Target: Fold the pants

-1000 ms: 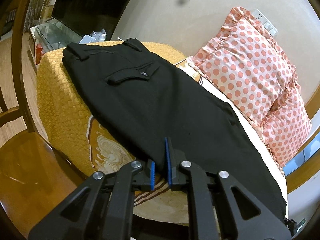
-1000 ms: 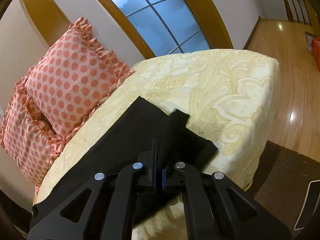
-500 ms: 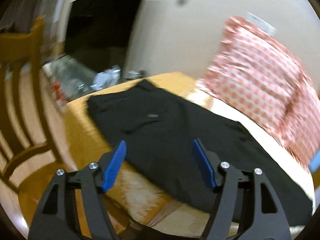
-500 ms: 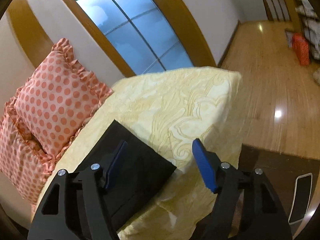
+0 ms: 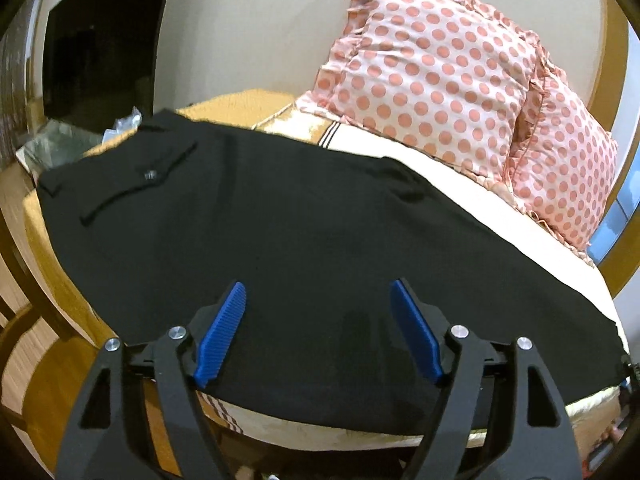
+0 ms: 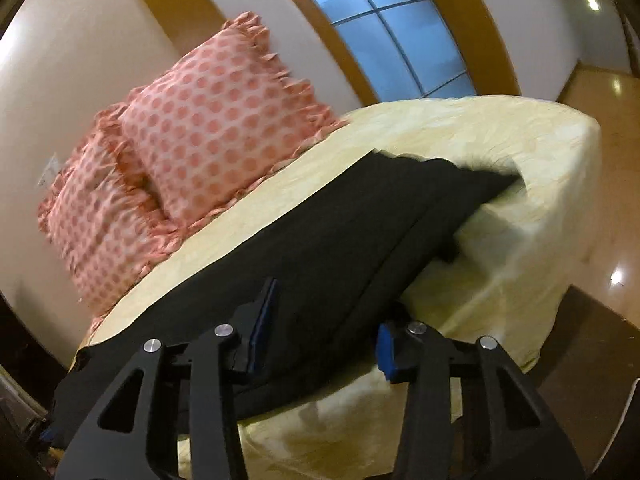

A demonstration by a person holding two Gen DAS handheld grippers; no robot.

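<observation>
Pants (image 5: pixel 304 240) lie lengthwise-folded on bed (image 6: pixel 500 152); left tongs (image 5: pixel 318 332) and right tongs (image 6: pixel 324 328) both gape empty, crosswise fold apparently next, requiring fresh grips.

We hold our left tool (image 5: pixel 318 300) with blue-padded jaws spread wide; our right tool (image 6: pixel 326 312) is likewise spread apart.

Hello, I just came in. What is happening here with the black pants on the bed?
A person with a gripper in each hand is folding black pants laid flat on a bed, beside two dotted pillows. The left gripper is open over the pants' near edge, holding nothing. The right gripper is also open, with the leg end of the pants between its fingers but not clamped. The far hem looks a bit rumpled.
</observation>
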